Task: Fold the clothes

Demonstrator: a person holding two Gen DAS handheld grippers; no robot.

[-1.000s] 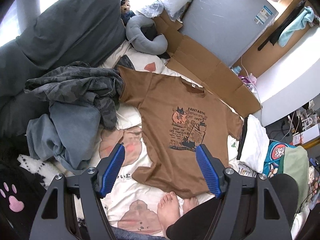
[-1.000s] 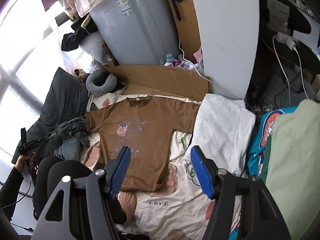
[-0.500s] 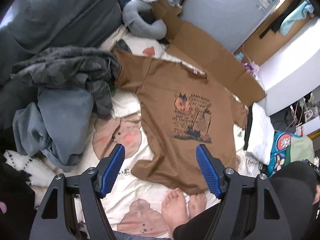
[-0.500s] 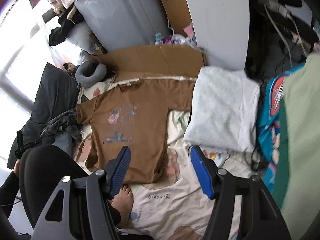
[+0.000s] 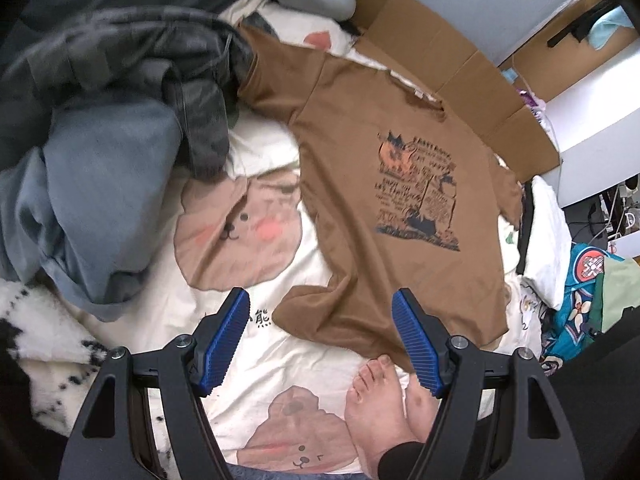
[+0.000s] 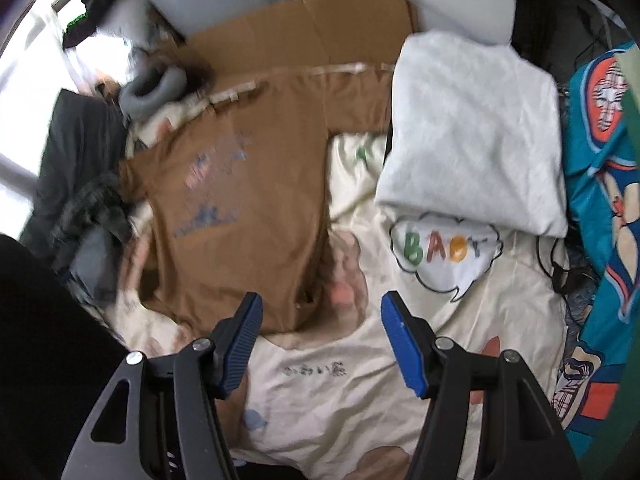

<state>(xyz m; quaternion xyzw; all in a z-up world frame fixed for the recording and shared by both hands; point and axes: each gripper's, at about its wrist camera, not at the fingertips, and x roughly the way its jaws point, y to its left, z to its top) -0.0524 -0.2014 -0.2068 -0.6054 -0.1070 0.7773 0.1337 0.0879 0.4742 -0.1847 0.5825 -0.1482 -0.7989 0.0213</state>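
Observation:
A brown T-shirt (image 5: 360, 184) with a dark print lies spread flat, print up, on a cream bedsheet (image 5: 280, 364) with bear pictures. My left gripper (image 5: 320, 320) hangs open above the shirt's near-left hem corner, nothing between its blue pads. In the right wrist view the same T-shirt (image 6: 248, 208) lies left of centre. My right gripper (image 6: 320, 320) is open over the shirt's near-right hem corner and the bedsheet (image 6: 344, 408), holding nothing.
A heap of grey and blue clothes (image 5: 104, 152) lies left of the shirt. A folded white garment (image 6: 472, 136) sits to its right, flat cardboard (image 5: 440, 52) behind it. The person's bare feet (image 5: 380, 400) rest at the near hem. A teal patterned cloth (image 6: 600, 200) is far right.
Both grippers have dropped toward the bed, so the brown shirt looks larger and nearer in each view. Their jaws keep the same width. The shirt has not moved.

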